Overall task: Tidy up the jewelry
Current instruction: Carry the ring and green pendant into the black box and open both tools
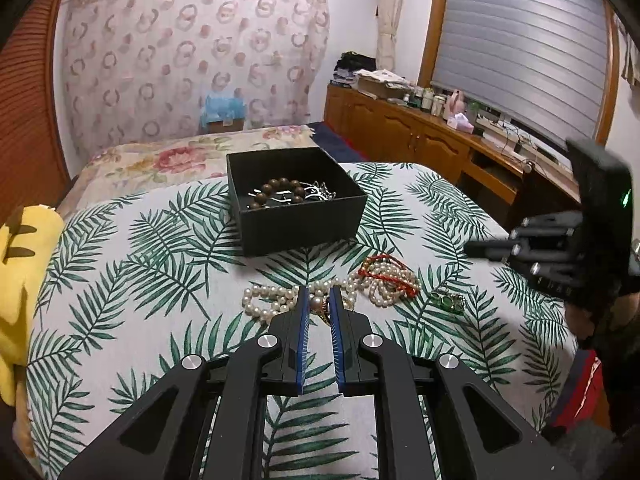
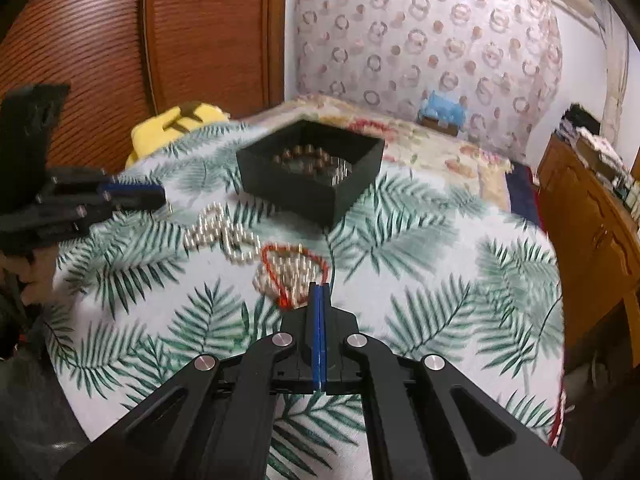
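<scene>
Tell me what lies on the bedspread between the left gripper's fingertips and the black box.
In the left wrist view, the left gripper sits over a pearl necklace; beyond the pearls, only bare leaf-print bedspread reaches the black box.

Pearl strands [image 1: 276,300] and red cord [image 1: 390,274] lie heaped before the open black box [image 1: 296,200].

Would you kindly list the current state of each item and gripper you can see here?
Black square cardboard box: open, lidless, upright on the bed.
Brown wooden bead bracelet: inside the box.
White pearl necklace: loose on the bedcover.
Red cord with pearls: heaped on the bedcover.
Green stone earrings: on the bedcover.
Left gripper: closing around a pearl ring.
Right gripper: shut, empty.
</scene>
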`<state>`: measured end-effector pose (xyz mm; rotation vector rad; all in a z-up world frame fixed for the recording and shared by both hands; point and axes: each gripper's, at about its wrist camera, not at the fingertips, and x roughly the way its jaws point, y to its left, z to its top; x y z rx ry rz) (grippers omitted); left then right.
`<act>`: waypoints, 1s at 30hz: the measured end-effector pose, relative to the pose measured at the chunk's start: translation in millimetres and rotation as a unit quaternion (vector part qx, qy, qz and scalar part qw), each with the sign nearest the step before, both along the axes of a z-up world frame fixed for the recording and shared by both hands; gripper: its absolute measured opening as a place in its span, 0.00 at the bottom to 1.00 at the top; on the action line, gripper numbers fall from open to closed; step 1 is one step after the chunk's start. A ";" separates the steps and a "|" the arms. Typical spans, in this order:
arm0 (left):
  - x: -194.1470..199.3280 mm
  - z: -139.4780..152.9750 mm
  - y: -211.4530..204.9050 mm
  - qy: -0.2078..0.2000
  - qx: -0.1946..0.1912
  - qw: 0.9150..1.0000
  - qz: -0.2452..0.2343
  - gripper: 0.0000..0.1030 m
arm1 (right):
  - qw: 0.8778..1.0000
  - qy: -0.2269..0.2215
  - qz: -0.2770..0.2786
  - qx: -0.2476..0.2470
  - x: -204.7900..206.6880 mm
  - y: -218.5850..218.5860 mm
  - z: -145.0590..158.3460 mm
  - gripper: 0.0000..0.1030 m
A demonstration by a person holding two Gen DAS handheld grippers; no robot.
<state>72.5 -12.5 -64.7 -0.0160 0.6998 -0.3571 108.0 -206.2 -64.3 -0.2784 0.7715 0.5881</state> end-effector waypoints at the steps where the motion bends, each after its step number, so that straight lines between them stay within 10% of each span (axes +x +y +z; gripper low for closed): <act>1: -0.4 -1.4 -0.2 0.001 -0.001 1.000 -0.001 0.09 | 1.000 0.010 0.000 0.001 -1.4 0.8 -8.9 0.01; 6: -2.9 -8.5 -2.4 0.007 -0.001 1.000 -0.004 0.09 | 0.999 0.033 0.007 -0.005 -7.4 8.7 -32.8 0.21; 19: -1.5 -5.9 1.4 0.006 -0.007 1.000 -0.002 0.09 | 0.998 0.047 0.011 -0.041 1.7 15.3 -45.7 0.10; 30: 41.5 19.4 -3.4 -0.004 0.005 1.000 0.003 0.09 | 0.999 -0.021 0.018 0.023 24.7 13.7 24.9 0.10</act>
